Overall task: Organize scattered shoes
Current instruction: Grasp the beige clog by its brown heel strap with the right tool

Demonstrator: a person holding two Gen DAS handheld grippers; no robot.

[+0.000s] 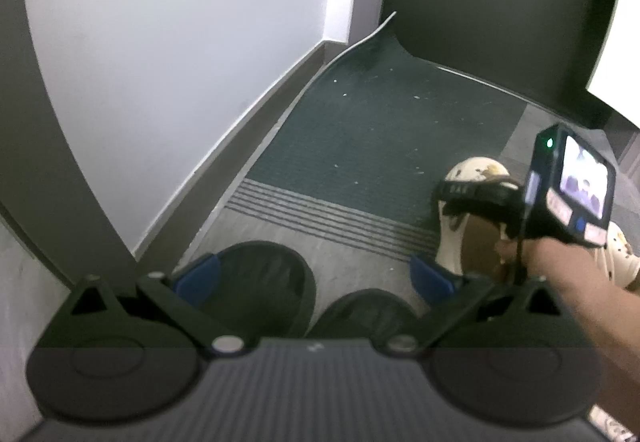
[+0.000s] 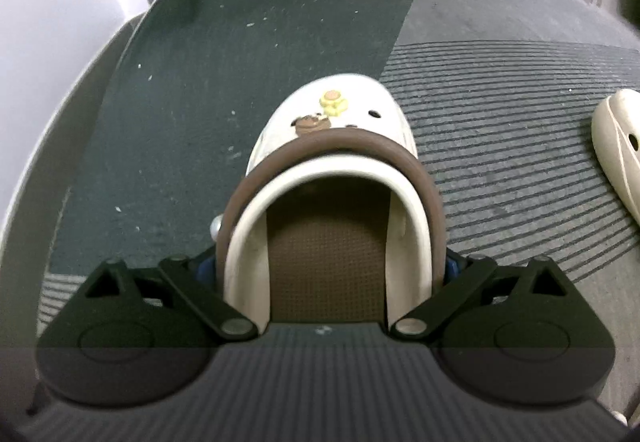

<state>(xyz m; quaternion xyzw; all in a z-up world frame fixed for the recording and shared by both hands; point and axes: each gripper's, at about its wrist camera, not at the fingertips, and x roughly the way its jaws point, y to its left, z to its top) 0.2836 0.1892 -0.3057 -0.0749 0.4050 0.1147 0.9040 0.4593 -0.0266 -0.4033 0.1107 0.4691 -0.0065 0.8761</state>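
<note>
In the right wrist view a cream clog (image 2: 332, 178) with a brown strap and small charms fills the space between my right gripper's (image 2: 328, 267) fingers. Both blue pads sit against its sides near the heel, so the gripper is shut on it, toe pointing away over the mat. The left wrist view shows the same clog (image 1: 476, 170) and the right gripper (image 1: 460, 198) at the right. My left gripper (image 1: 316, 278) stands open above two black shoes (image 1: 260, 282), (image 1: 364, 314) that lie side by side on the floor. A second cream clog (image 2: 618, 146) lies at the far right.
A dark green doormat (image 1: 380, 130) covers the floor ahead, its far corner curled up against a dark door (image 1: 500, 2). A white wall with a grey baseboard (image 1: 240, 130) runs along the left. Grey striped carpet (image 2: 520, 122) lies to the right. A forearm (image 1: 572, 282) crosses the lower right.
</note>
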